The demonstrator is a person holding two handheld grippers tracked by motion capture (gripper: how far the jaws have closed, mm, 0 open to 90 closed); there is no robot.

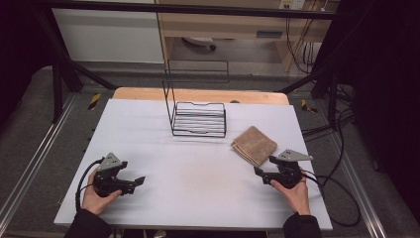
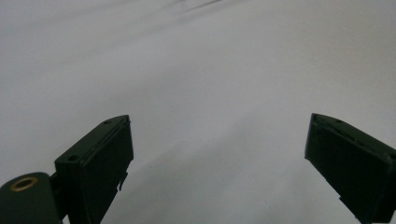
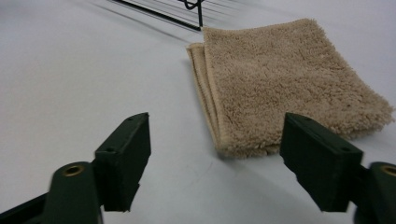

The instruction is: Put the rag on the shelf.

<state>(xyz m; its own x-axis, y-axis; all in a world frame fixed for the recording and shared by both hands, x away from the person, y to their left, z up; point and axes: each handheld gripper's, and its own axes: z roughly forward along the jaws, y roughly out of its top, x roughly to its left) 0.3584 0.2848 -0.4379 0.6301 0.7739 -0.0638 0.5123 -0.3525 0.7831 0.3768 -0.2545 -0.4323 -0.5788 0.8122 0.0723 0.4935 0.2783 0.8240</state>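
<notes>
looking down the right hand-held gripper [image 3: 215, 161], we see the folded tan towel [image 3: 289, 79] just ahead of its jaws, which stand spread and empty. in the high view it lies flat on the desk [image 1: 163, 148], right of centre, just beside the black wire rack [image 1: 199, 119] and apart from it. we judge it light, soft and limp: it will sag and may unfold when lifted, but it will not slip or break. the stacked folded edge nearest the jaws looks the best place to pinch, catching all layers at once. the left hand-held gripper [image 2: 217, 154] is also spread and empty, over bare surface near the front left. the desk is pale, smooth and matte. beyond it we see grey floor, dark framing, a wooden cabinet and trailing cables.
</notes>
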